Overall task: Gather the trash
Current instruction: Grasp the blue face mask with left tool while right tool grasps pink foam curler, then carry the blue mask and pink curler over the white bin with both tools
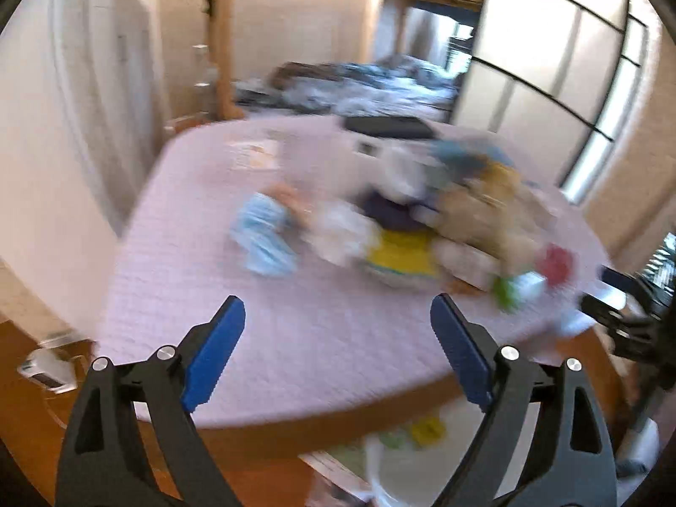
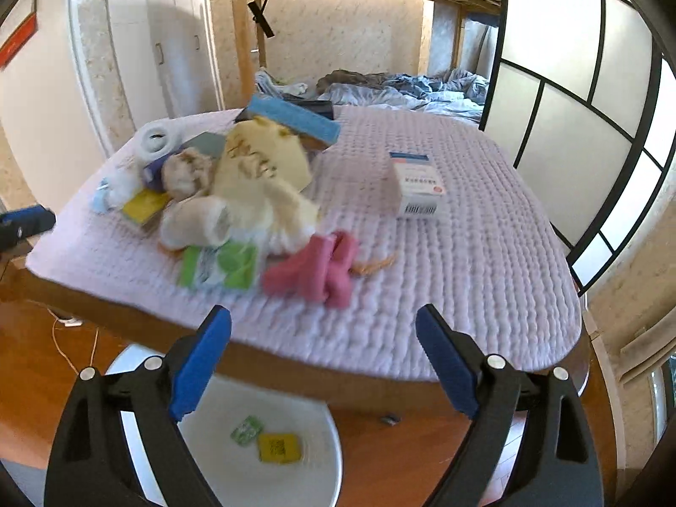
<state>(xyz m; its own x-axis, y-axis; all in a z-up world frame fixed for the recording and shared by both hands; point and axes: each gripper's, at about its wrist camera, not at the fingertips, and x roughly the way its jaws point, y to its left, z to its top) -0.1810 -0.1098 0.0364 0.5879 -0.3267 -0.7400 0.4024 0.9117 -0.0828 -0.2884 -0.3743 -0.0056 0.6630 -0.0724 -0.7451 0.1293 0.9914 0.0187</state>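
Trash lies in a loose heap [image 2: 236, 194] on the left half of a counter [image 2: 464, 279] covered with a pale lilac quilted cloth. In the right wrist view the heap holds a cream plush toy [image 2: 262, 181], a blue box [image 2: 295, 120] leaning at its back, a white roll of tape [image 2: 154, 139] at the far left, crumpled tissues [image 2: 186, 171], a yellow packet [image 2: 145, 205] and a green-and-white packet [image 2: 219, 268] at the near edge. A pair of pink socks [image 2: 314, 274] lies just beside the heap on its right, touching the cloth. A small white medicine box [image 2: 416, 188] stands well apart, toward the middle of the counter.

Below the near edge of the counter sits a white bin [image 2: 236, 464]; a green packet [image 2: 246, 430] and a yellow square packet [image 2: 279, 448] lie inside it, side by side.

Right tongs [image 2: 323, 321] hover above the bin and the counter edge, blue pads spread wide, gripping nothing.

Left tongs [image 1: 338, 308] likewise stand wide apart and empty over the near part of the counter. That view is blurred; a light blue mask [image 1: 266, 238] shows to the left of the heap, apart from it.

Behind the counter a bed with rumpled blue bedding [image 2: 405, 88] sits under a wooden frame.
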